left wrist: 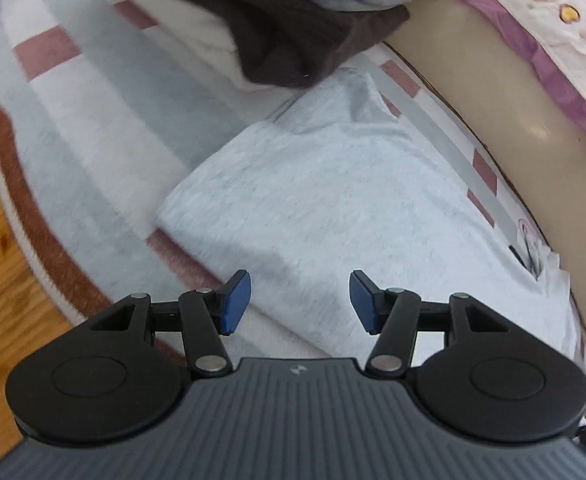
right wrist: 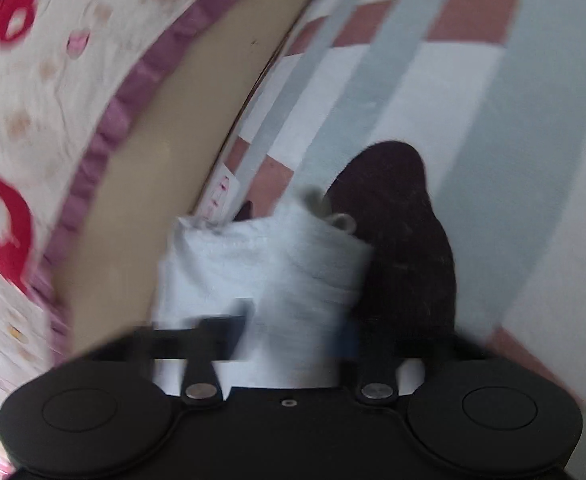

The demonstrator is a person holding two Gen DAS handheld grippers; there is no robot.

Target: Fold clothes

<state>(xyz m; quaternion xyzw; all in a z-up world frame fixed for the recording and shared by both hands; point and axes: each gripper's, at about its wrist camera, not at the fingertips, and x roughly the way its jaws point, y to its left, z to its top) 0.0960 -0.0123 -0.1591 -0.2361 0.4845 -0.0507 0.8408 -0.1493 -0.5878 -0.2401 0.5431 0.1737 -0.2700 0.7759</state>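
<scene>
Lying on the striped rug (left wrist: 93, 128) beside the stacked clothes (left wrist: 301, 40), the pale grey folded garment (left wrist: 325, 200) extends ahead of the released left gripper (left wrist: 299, 300), while the right gripper (right wrist: 293, 332) clamps its edge.

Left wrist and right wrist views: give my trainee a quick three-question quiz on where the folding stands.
1. True or false: the left gripper is open, with nothing between its pads.
2. What lies flat beneath the left gripper: A) the light grey garment, B) a towel, C) jeans?
3. What is the right gripper holding?

Key: 1 true. 2 A. 3 a fold of the light grey garment, in front of the dark brown garment on the striped rug.
</scene>
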